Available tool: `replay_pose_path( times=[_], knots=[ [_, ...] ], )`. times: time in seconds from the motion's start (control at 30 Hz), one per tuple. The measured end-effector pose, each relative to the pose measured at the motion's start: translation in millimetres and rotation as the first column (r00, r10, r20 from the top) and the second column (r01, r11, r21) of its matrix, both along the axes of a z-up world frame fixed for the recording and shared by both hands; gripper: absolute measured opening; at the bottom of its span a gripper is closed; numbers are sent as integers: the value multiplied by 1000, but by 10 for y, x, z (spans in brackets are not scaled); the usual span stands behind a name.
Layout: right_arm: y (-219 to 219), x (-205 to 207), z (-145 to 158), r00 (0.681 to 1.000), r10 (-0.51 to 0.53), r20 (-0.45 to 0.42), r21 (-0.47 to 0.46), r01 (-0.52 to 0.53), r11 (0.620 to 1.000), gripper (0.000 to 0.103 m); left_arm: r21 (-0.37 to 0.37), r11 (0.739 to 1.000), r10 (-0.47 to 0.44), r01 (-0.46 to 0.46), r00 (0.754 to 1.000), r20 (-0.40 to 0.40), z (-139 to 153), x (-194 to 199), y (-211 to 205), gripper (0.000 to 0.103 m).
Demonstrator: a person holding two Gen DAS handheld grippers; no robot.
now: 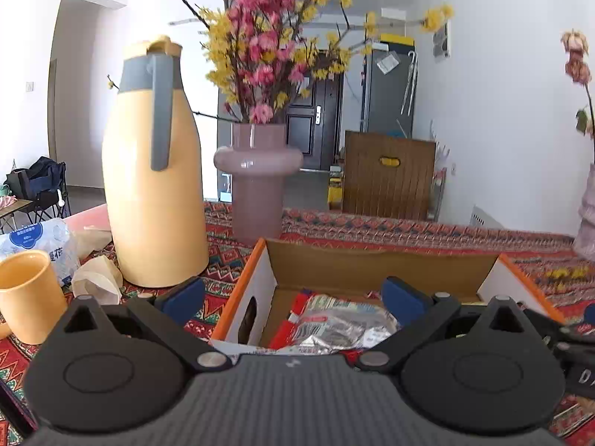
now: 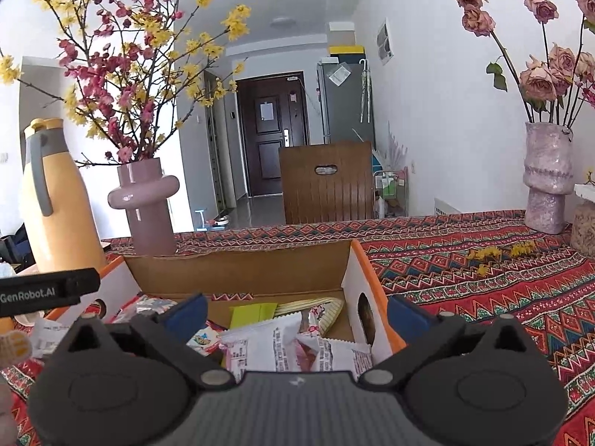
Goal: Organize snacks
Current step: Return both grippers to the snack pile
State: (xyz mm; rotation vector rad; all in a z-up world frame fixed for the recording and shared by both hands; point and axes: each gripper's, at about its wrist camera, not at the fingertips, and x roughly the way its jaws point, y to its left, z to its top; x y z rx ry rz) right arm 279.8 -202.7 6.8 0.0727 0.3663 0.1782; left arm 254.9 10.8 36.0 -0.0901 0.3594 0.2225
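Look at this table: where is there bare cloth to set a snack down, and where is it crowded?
Free: the patterned cloth right of the cardboard box, up to the rose vase, bar a few fallen petals. Crowded: left of the box, with the yellow jug, cup, tissue pack and pink vase.

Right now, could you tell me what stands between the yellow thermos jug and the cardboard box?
In the right wrist view, the mauve vase of flowering branches stands between the yellow thermos jug and the cardboard box, just behind the box's far left corner.
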Motion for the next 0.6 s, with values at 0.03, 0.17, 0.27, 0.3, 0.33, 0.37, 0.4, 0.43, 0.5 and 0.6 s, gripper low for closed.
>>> replay_pose_path(
  times=[0.03,0.17,0.27,0.3,0.33,0.37,0.4,0.43,0.5,0.6],
  knots=[
    [-5,-15,18,1000,2,1,-2,-2,1000,103,-7,1000,-1,1,1000,4,46,-36,4,103],
    [-6,-179,158,999,17,32,-8,-17,1000,103,-18,1000,-13,13,1000,28,204,-221,-2,103],
    [-13,-347,231,999,31,43,-13,-30,999,103,-14,1000,-27,27,999,28,266,-371,-20,103],
    [-17,-399,246,998,34,43,-14,-34,999,103,-8,1000,-30,30,999,26,275,-425,-27,103],
    [-25,-460,256,998,37,40,-15,-37,999,103,-6,999,-35,35,999,26,276,-475,-31,103],
    [-31,-516,261,999,39,37,-15,-38,999,103,-4,999,-39,39,999,24,282,-516,-33,103],
    [-43,-577,262,999,41,33,-14,-41,999,103,-4,999,-42,42,999,22,279,-566,-29,103],
    [-58,-619,265,999,43,29,-13,-43,999,103,-4,999,-47,47,999,18,271,-617,-23,103],
    [-83,-731,249,999,45,19,-15,-45,999,103,2,998,-57,57,998,3,234,-713,-21,103],
    [-121,-872,201,999,43,-3,-15,-43,999,103,12,998,-66,66,998,-19,164,-850,-16,103]
  ],
)
